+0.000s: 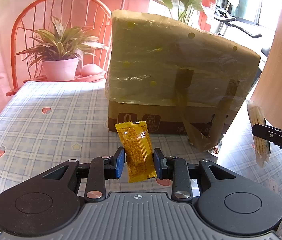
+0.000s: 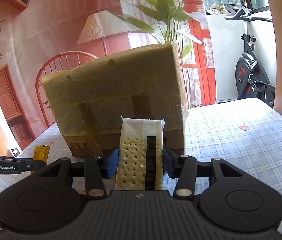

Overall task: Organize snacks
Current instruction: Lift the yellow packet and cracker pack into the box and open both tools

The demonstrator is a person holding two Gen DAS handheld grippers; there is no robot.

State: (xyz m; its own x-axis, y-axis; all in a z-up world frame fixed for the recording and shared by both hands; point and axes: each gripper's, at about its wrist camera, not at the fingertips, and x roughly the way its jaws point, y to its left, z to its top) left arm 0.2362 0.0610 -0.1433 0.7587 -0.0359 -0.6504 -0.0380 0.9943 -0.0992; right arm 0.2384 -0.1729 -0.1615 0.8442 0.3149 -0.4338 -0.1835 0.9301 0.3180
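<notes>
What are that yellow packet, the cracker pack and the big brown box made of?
Yellow packet: glossy plastic film, probably; it shines and has crimped ends. Cracker pack: clear plastic wrap, since the dotted crackers show through. Big box: cardboard, apparently, wrapped in shiny, wrinkled tape or film.

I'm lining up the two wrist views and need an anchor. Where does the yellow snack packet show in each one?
Left wrist view: the yellow snack packet stands at lower centre, clamped in the left gripper.
Right wrist view: the same packet peeks out at the lower left, partly hidden behind the left gripper's arm.
Shared landmark: the plastic-wrapped cardboard box behind it.
</notes>
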